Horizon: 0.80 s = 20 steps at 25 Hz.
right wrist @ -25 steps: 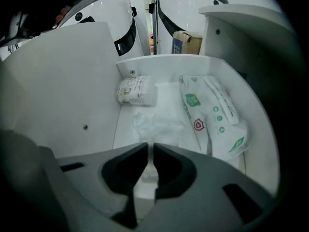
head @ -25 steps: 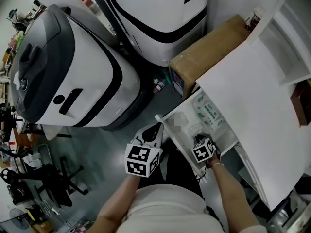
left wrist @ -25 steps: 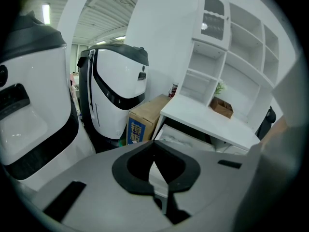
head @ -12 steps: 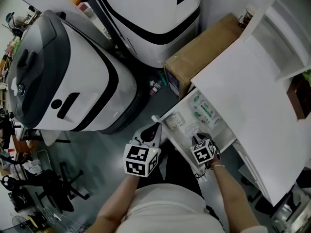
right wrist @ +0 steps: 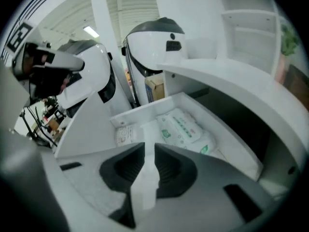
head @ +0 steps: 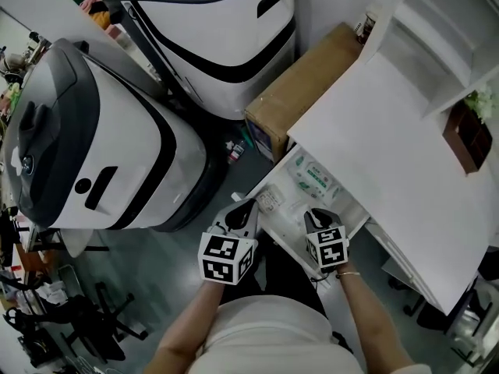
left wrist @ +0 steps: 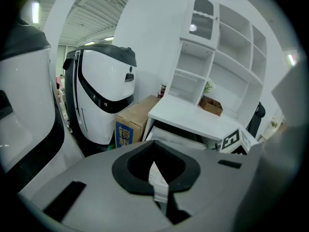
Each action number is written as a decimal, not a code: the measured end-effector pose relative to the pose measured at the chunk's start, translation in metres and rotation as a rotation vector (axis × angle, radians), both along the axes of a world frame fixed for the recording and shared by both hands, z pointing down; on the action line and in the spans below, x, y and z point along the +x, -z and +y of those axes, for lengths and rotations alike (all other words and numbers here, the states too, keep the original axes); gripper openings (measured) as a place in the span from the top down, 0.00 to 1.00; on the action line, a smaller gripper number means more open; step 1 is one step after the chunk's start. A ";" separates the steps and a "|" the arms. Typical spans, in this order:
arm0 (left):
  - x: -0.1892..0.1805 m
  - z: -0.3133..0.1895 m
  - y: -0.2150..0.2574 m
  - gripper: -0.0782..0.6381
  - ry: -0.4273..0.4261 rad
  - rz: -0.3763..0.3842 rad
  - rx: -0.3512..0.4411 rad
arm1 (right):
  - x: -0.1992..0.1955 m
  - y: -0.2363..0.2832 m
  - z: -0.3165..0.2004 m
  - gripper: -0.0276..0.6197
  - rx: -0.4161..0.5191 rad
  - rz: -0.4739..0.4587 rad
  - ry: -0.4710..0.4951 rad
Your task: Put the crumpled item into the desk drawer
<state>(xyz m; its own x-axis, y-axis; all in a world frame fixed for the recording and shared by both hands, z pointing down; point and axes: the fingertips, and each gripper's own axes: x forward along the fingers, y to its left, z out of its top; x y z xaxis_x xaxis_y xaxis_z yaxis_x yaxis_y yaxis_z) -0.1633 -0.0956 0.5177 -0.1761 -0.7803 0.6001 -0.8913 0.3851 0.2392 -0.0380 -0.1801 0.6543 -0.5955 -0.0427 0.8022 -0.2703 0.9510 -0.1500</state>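
The white desk drawer [head: 261, 184] stands pulled open under the desk top [head: 374, 131]. A crumpled white item [head: 269, 201] lies loose inside at its near left corner, beside green-printed packets [head: 312, 179]. My right gripper [head: 310, 215] hovers at the drawer's front edge, shut and holding nothing. The right gripper view looks into the drawer [right wrist: 145, 108] over the right gripper [right wrist: 149, 146], with the crumpled item [right wrist: 126, 134] and packets [right wrist: 181, 127] ahead. My left gripper [head: 248, 206] is shut just left of the drawer, empty. In its own view the left gripper [left wrist: 154, 143] faces the desk.
A cardboard box [head: 300, 80] sits on the floor against the desk's left side. Two large white-and-black machines [head: 101, 131] [head: 218, 29] stand to the left and behind. A white shelf unit [left wrist: 212, 57] rises on the desk, with a brown tray [head: 466, 127] beside it.
The head view has swung, so the whole scene slid left and up. Both grippers keep nearly the same places by the drawer front, and the crumpled item stays in the drawer.
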 end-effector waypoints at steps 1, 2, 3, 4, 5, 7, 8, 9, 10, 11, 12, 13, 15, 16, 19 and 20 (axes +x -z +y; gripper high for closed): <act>0.001 -0.002 0.000 0.90 -0.008 0.000 0.004 | 0.000 0.007 -0.004 0.86 -0.003 -0.023 -0.032; 0.002 -0.004 0.001 0.90 -0.015 0.000 0.008 | -0.001 0.014 -0.007 0.86 -0.002 -0.044 -0.056; 0.002 -0.007 0.001 0.90 -0.021 0.001 0.013 | -0.001 0.022 -0.009 0.86 0.003 -0.064 -0.075; 0.003 -0.009 0.002 0.90 -0.028 0.003 0.018 | -0.001 0.029 -0.011 0.86 0.009 -0.082 -0.090; 0.004 -0.012 0.003 0.90 -0.034 0.006 0.024 | -0.001 0.037 -0.013 0.86 0.015 -0.100 -0.107; 0.006 -0.018 0.006 0.90 -0.048 0.011 0.039 | 0.000 0.050 -0.016 0.86 0.018 -0.138 -0.149; 0.007 -0.021 0.007 0.90 -0.057 0.011 0.045 | 0.001 0.057 -0.018 0.86 0.014 -0.158 -0.173; 0.009 -0.023 0.008 0.90 -0.066 0.010 0.049 | 0.002 0.063 -0.019 0.86 0.009 -0.176 -0.196; 0.010 -0.026 0.009 0.90 -0.076 0.009 0.053 | 0.003 0.070 -0.020 0.86 0.005 -0.193 -0.216; 0.012 -0.028 0.010 0.90 -0.086 0.009 0.057 | 0.004 0.077 -0.020 0.86 0.003 -0.211 -0.233; 0.014 -0.030 0.010 0.90 -0.095 0.010 0.062 | 0.005 0.084 -0.021 0.86 0.006 -0.229 -0.248; 0.015 -0.032 0.011 0.90 -0.103 0.012 0.068 | 0.005 0.092 -0.022 0.86 0.014 -0.247 -0.260; 0.017 -0.036 0.012 0.90 -0.116 0.016 0.078 | 0.007 0.109 -0.026 0.86 0.040 -0.285 -0.284; 0.017 -0.038 0.012 0.90 -0.123 0.017 0.082 | 0.009 0.116 -0.027 0.86 0.052 -0.304 -0.297; 0.020 -0.043 0.014 0.90 -0.150 0.012 0.092 | 0.014 0.138 -0.030 0.86 0.074 -0.359 -0.340; 0.020 -0.045 0.016 0.90 -0.159 0.010 0.096 | 0.016 0.145 -0.030 0.86 0.082 -0.375 -0.355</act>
<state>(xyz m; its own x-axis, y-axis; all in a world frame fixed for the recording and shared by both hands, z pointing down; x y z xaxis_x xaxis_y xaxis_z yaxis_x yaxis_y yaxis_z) -0.1430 -0.1404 0.5020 -0.0407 -0.8516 0.5226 -0.9364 0.2150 0.2774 -0.0222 -0.2106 0.5097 -0.7790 -0.3474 0.5220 -0.5198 0.8234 -0.2278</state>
